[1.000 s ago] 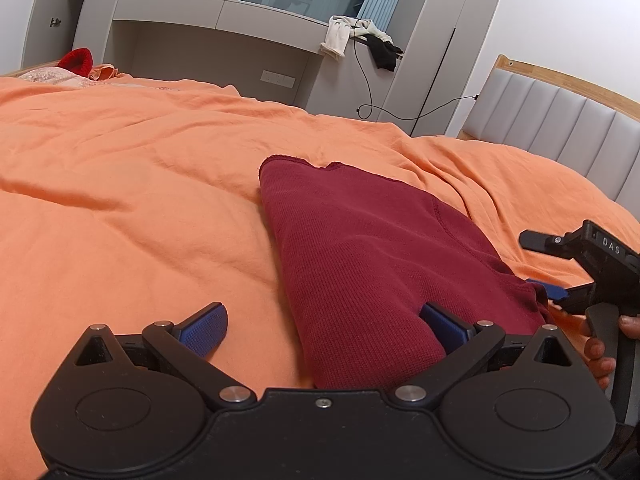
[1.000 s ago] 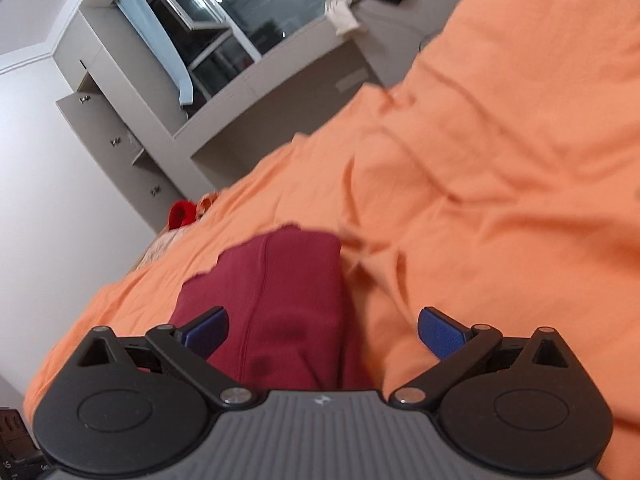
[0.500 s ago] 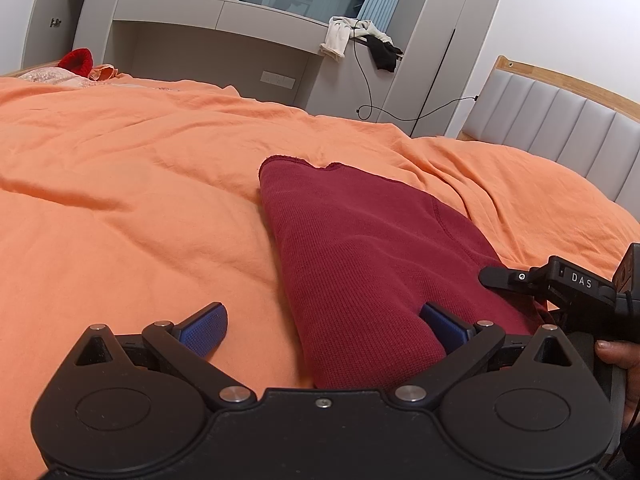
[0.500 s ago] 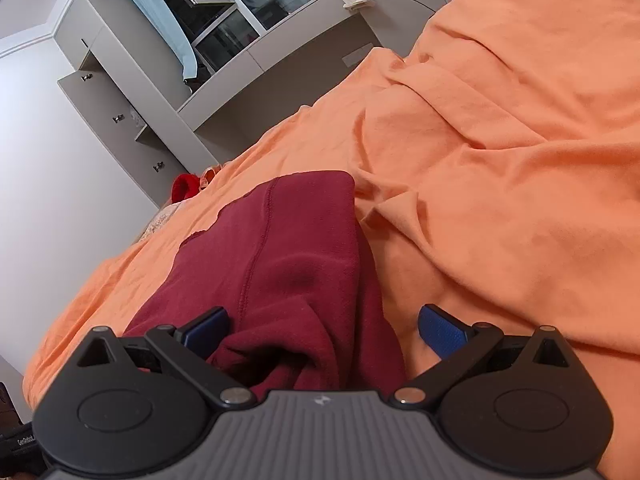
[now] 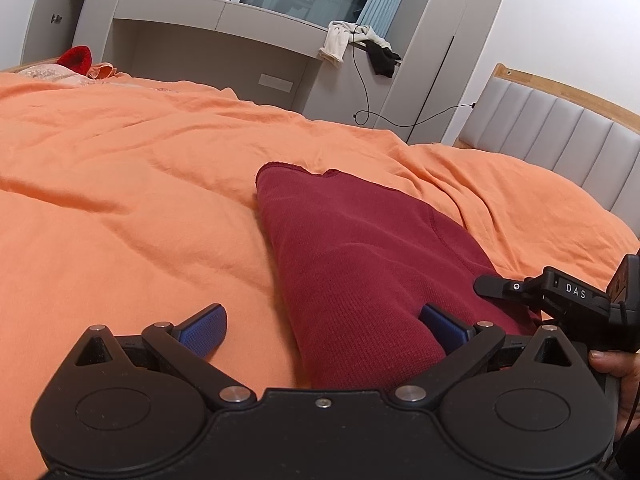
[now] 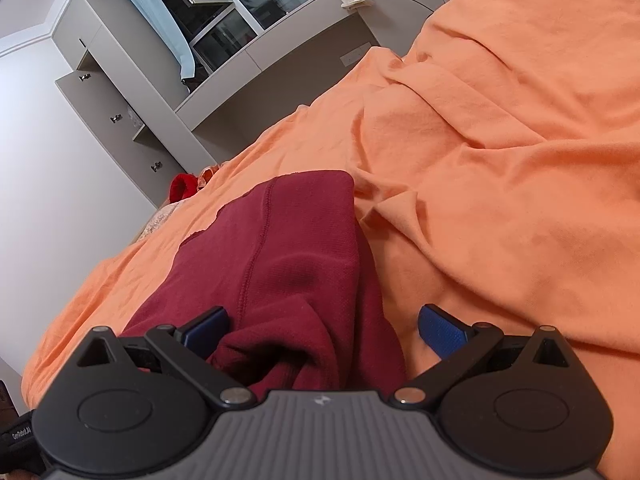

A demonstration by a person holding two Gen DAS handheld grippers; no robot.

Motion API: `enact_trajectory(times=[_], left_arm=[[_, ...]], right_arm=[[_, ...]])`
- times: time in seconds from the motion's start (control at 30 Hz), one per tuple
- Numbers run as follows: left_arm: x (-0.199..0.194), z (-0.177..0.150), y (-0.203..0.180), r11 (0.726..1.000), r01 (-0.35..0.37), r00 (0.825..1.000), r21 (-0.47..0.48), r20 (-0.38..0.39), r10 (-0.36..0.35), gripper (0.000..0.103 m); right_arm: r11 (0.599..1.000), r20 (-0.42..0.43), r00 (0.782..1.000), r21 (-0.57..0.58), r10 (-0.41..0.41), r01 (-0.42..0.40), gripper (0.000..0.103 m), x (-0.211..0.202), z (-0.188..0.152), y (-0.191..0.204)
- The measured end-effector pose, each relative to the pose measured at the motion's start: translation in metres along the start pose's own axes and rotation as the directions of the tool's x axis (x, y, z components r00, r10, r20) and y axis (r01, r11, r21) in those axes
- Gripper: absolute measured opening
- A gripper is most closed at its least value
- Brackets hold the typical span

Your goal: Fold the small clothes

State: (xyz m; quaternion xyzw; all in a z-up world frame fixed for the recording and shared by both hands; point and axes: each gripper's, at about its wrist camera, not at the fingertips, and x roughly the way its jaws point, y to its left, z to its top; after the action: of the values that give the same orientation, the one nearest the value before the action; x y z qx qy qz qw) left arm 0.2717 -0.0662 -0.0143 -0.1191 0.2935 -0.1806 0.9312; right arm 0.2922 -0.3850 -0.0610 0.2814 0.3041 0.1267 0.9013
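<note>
One dark red knitted garment [image 5: 360, 264] lies folded on the orange bed cover [image 5: 120, 200], a single seam line running along its upper layer. The left gripper [image 5: 322, 328] has its jaws spread wide: its two blue pads stand well apart, the left pad [image 5: 204, 326] over bare cover, the right pad [image 5: 442, 326] resting on the garment's near end, so the garment's left edge passes between the jaws. The right gripper [image 6: 324, 330] is spread just as wide; its left pad [image 6: 206, 330] touches the bunched near end of the garment, while its right pad [image 6: 442, 330] sits over the cover just right of the cloth. Nothing is pinched by either pair of jaws. From the left wrist view, the right gripper shows as one black tool at the far right, just beside the garment's right edge, with the right hand [image 5: 624, 384] on its handle. Beyond both jaws stand the grey wall cabinets [image 5: 256, 20], one padded grey headboard [image 5: 560, 140], one small red cloth item [image 5: 76, 58] at the bed's far edge, and two draped cloths, one white [image 5: 336, 42] and one black [image 5: 382, 56].
</note>
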Motion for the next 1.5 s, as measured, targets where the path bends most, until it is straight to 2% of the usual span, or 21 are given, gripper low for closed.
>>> enact_trajectory(times=[0.1, 0.17, 0.27, 0.4, 0.5, 0.6, 0.67, 0.73, 0.83, 0.97, 1.17, 1.37, 1.5], left_arm=[[0.002, 0.002, 0.001, 1.0, 0.006, 1.0, -0.003, -0.009, -0.006, 0.103], [0.002, 0.004, 0.002, 1.0, 0.008, 1.0, -0.003, -0.014, -0.008, 0.103], [0.002, 0.004, 0.003, 1.0, 0.012, 1.0, -0.014, -0.021, -0.012, 0.103], [0.001, 0.012, 0.012, 0.995, 0.056, 0.998, -0.088, -0.019, -0.058, 0.103], [0.003, 0.02, 0.021, 0.987, 0.065, 0.998, -0.145, -0.018, -0.068, 0.103], [0.012, 0.03, 0.028, 0.986, 0.067, 0.997, -0.155, -0.026, -0.072, 0.103], [0.024, 0.037, 0.032, 0.985, 0.076, 0.994, -0.158, -0.062, -0.087, 0.102], [0.042, 0.043, 0.037, 0.985, 0.091, 0.985, -0.149, -0.131, -0.111, 0.103], [0.059, 0.045, 0.038, 0.991, 0.107, 0.977, -0.084, -0.179, -0.12, 0.103], [0.06, 0.037, 0.04, 0.99, 0.128, 0.982, -0.061, -0.132, -0.135, 0.103], [0.055, 0.034, 0.036, 0.993, 0.102, 0.989, -0.062, -0.101, -0.108, 0.103], [0.052, 0.029, 0.033, 0.996, 0.074, 0.994, -0.053, -0.08, -0.079, 0.103], [0.049, 0.026, 0.032, 0.996, 0.069, 0.995, -0.051, -0.074, -0.072, 0.103]], right_arm=[[0.999, 0.016, 1.0, 0.035, 0.019, -0.019, 0.103, -0.002, 0.0, -0.003], [0.993, 0.04, 0.997, 0.099, 0.063, -0.066, 0.103, -0.004, 0.0, -0.009], [0.958, 0.085, 0.984, 0.232, 0.154, -0.17, 0.103, -0.007, 0.003, -0.023], [0.913, 0.1, 0.968, 0.323, 0.23, -0.25, 0.102, -0.007, 0.005, -0.03], [0.915, 0.088, 0.971, 0.326, 0.221, -0.237, 0.099, -0.005, 0.006, -0.03], [0.924, 0.058, 0.978, 0.322, 0.198, -0.206, 0.097, 0.0, 0.006, -0.029], [0.934, 0.046, 0.983, 0.307, 0.179, -0.184, 0.096, 0.004, 0.004, -0.026], [0.944, 0.044, 0.985, 0.281, 0.165, -0.171, 0.097, 0.005, 0.002, -0.023], [0.951, 0.054, 0.985, 0.255, 0.165, -0.174, 0.099, 0.003, -0.002, -0.021], [0.958, 0.054, 0.986, 0.233, 0.16, -0.168, 0.099, 0.003, -0.004, -0.02], [0.977, 0.047, 0.992, 0.174, 0.118, -0.124, 0.1, 0.004, -0.007, -0.011], [1.0, 0.032, 0.999, 0.003, 0.026, -0.026, 0.102, 0.006, -0.016, 0.013], [0.999, 0.039, 0.999, 0.022, 0.036, -0.037, 0.102, 0.001, -0.017, 0.011]])
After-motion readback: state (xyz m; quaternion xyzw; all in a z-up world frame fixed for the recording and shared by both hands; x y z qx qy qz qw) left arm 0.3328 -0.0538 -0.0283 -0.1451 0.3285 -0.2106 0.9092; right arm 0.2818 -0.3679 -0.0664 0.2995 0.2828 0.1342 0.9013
